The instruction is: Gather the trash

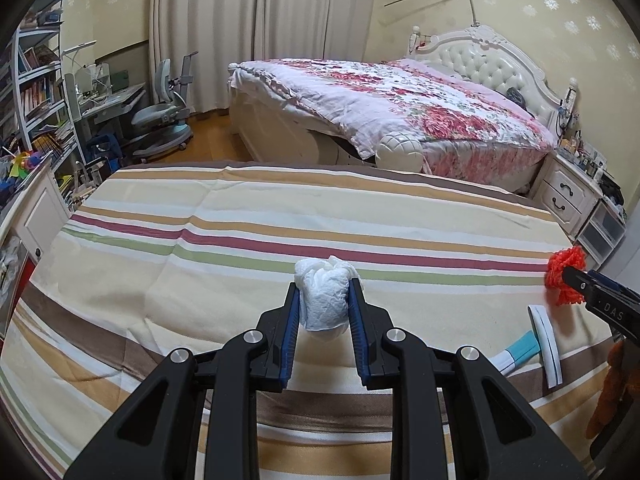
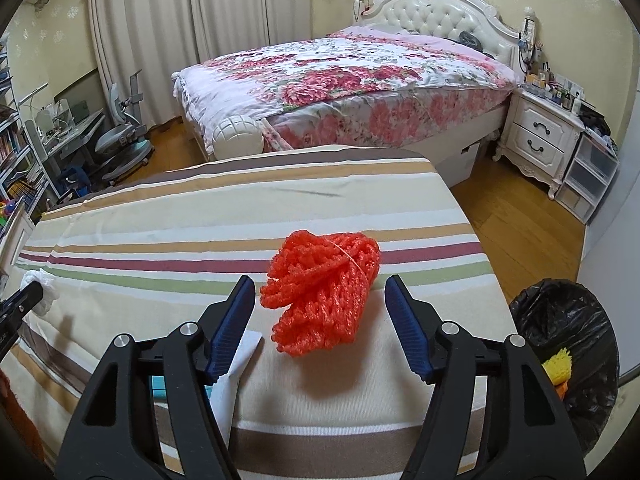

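My left gripper [image 1: 324, 290] is shut on a crumpled white tissue wad [image 1: 323, 304], held just above the striped cloth [image 1: 240, 216]. In the right wrist view this wad [image 2: 42, 282] shows at the far left, beside the left gripper's tip [image 2: 24, 296]. An orange foam net [image 2: 320, 292] lies on the cloth between the pads of my right gripper [image 2: 320, 284]. That gripper stands open, with a gap on either side of the net. The left wrist view catches the net [image 1: 562, 266] and a right fingertip [image 1: 576, 276] at its right edge.
A white and teal wrapper [image 1: 540, 340] lies on the cloth near its front right, partly under my right gripper's left finger [image 2: 232, 320]. A bin lined with a black bag [image 2: 568, 312] stands on the floor to the right of the table, with something yellow [image 2: 558, 364] inside. A floral bed [image 2: 340, 68] is beyond.
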Tool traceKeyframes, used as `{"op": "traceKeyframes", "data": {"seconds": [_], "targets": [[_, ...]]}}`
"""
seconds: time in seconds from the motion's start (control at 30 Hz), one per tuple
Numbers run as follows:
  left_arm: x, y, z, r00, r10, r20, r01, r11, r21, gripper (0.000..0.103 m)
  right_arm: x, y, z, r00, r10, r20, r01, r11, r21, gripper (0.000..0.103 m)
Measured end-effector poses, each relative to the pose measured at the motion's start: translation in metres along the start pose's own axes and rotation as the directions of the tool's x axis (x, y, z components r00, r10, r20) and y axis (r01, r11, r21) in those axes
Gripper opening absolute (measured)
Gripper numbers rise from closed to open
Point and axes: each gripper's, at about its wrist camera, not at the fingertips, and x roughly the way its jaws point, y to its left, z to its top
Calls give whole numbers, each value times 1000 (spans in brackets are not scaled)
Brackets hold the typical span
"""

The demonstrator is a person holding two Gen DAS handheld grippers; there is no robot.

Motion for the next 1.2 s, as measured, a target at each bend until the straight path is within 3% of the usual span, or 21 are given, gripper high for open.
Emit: {"op": "traceKeyframes", "data": {"seconds": [0.03, 0.2, 0.47, 0.8, 1.2], "targets": [[0, 0, 0, 1000, -1, 0, 1, 1000, 0, 25, 4, 1, 0, 1000, -3, -14, 3, 1000, -8, 52], [-2, -8, -2, 1000, -20, -3, 20, 1000, 9, 25, 6, -2, -8, 1000, -11, -29, 11, 1000, -3, 42], [-12, -41, -13, 997, -82, -6, 82, 995, 48, 25, -34, -19, -26, 1000, -5, 21, 5, 1000, 18, 41], [-37, -102, -36, 982, -190, -2, 189, 975, 118, 25, -92, -61, -66, 993, -85, 86, 83, 996, 32, 41], [-61, -200, -62, 954, -299, -25, 294, 914, 278, 25, -131, -138, -98, 973, -201, 115, 183, 972, 144, 42]]}}
